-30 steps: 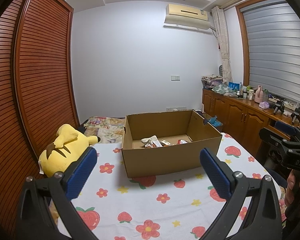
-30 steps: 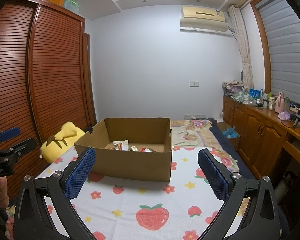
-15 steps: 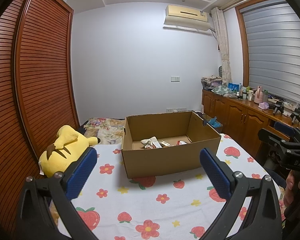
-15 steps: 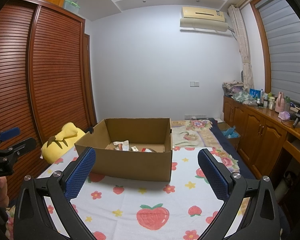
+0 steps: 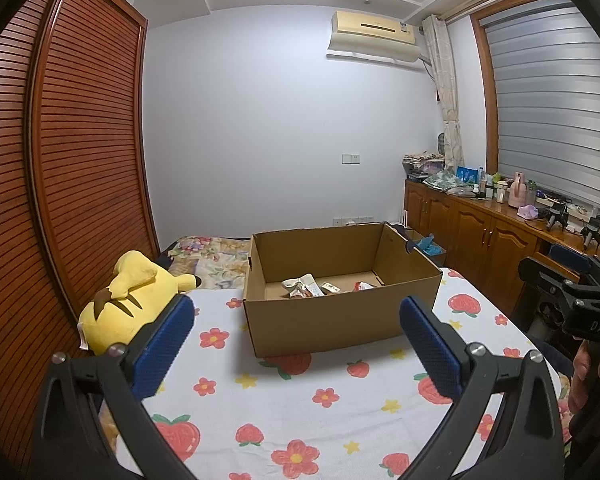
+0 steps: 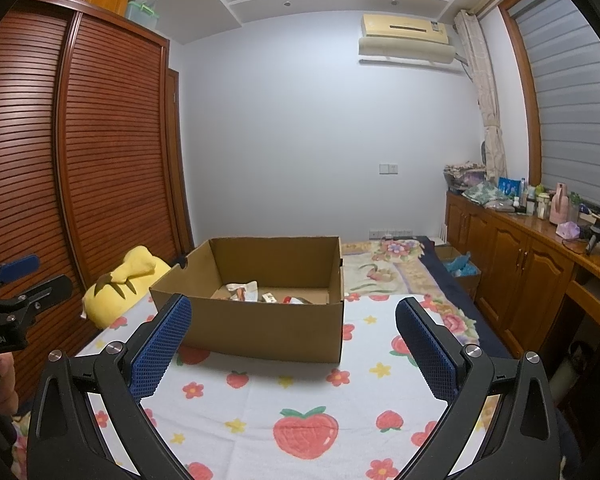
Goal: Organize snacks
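Note:
An open cardboard box (image 5: 340, 312) stands on the strawberry-print cloth (image 5: 300, 400); it also shows in the right wrist view (image 6: 260, 328). Several snack packets (image 5: 312, 286) lie on its floor, seen too in the right wrist view (image 6: 256, 294). My left gripper (image 5: 296, 344) is open and empty, held above the cloth in front of the box. My right gripper (image 6: 292, 340) is open and empty, likewise short of the box. Each gripper shows at the edge of the other's view: the right one (image 5: 580, 304), the left one (image 6: 12, 304).
A yellow plush toy (image 5: 128, 304) lies left of the box by the slatted wardrobe (image 5: 60, 200). A floral blanket (image 6: 388, 268) lies behind the box. A wooden cabinet (image 6: 520, 264) with bottles and clutter runs along the right wall.

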`<state>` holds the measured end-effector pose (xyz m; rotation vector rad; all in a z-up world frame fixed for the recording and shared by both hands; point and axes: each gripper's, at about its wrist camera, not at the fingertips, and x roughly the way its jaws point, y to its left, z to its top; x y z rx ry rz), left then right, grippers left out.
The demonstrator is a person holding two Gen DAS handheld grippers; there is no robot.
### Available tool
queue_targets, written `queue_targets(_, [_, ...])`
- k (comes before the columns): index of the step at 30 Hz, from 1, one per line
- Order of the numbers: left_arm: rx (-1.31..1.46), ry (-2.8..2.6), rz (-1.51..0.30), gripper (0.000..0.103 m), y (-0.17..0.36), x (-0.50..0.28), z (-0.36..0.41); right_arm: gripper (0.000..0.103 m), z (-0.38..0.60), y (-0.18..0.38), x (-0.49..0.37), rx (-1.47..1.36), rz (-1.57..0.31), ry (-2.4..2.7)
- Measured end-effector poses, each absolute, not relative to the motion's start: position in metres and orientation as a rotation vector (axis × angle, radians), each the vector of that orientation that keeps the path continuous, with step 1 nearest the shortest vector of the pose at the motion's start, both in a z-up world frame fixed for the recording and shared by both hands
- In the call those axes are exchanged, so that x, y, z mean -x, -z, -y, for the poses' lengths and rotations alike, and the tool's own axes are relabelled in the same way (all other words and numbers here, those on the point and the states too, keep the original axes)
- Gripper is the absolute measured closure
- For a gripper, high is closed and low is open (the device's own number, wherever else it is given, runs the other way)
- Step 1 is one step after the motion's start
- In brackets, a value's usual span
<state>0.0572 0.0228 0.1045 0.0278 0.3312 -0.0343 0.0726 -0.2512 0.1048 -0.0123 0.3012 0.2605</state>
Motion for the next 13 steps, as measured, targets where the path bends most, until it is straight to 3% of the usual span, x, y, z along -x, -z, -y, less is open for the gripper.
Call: queue_targets(13, [-0.026, 0.032, -0.33, 0.0, -0.1045, -0.0572, -0.0223, 0.0, 0.2499, -0.1045, -0.0718, 0.012, -0.3, -0.26])
